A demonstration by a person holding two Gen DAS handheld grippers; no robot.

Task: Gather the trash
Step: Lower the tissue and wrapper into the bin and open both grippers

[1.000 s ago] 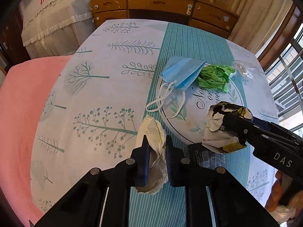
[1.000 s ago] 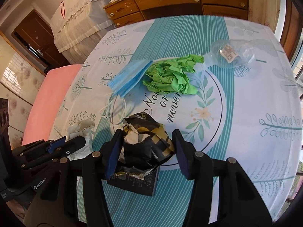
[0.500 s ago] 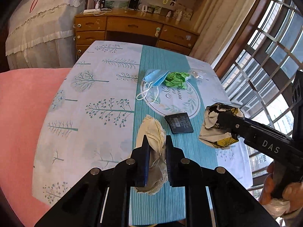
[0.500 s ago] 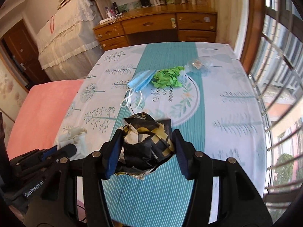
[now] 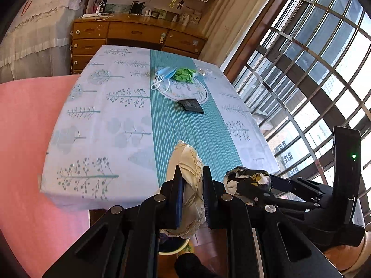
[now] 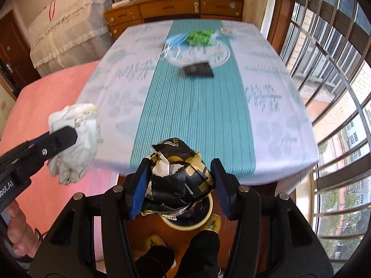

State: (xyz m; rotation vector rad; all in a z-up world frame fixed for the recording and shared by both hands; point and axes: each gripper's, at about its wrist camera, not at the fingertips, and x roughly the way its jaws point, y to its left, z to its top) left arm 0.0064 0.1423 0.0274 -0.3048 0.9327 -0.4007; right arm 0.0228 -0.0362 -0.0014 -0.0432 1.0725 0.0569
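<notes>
My left gripper (image 5: 191, 178) is shut on a crumpled white tissue wad (image 5: 189, 162), also seen at the left in the right wrist view (image 6: 76, 139). My right gripper (image 6: 179, 173) is shut on a crumpled black and yellow wrapper (image 6: 178, 173), which shows at the right of the left wrist view (image 5: 248, 180). Both hang past the table's near edge, above a yellowish bin (image 6: 208, 215) on the floor. On the table lie a blue face mask (image 5: 164, 73), green crumpled paper (image 5: 184, 74), clear plastic (image 5: 204, 71) and a flat black packet (image 5: 191, 105).
The table (image 5: 104, 120) wears a tree-print cloth with a teal runner. A pink bed (image 5: 27, 127) lies to its left, a wooden dresser (image 5: 129, 34) behind, barred windows (image 5: 313, 81) to the right. A person's legs (image 6: 199, 250) and slippers (image 6: 212, 223) are on the wooden floor below.
Both grippers have pulled back from the middle of the table to beyond its near edge and risen, each still holding its trash. The bin and floor have come into view.
</notes>
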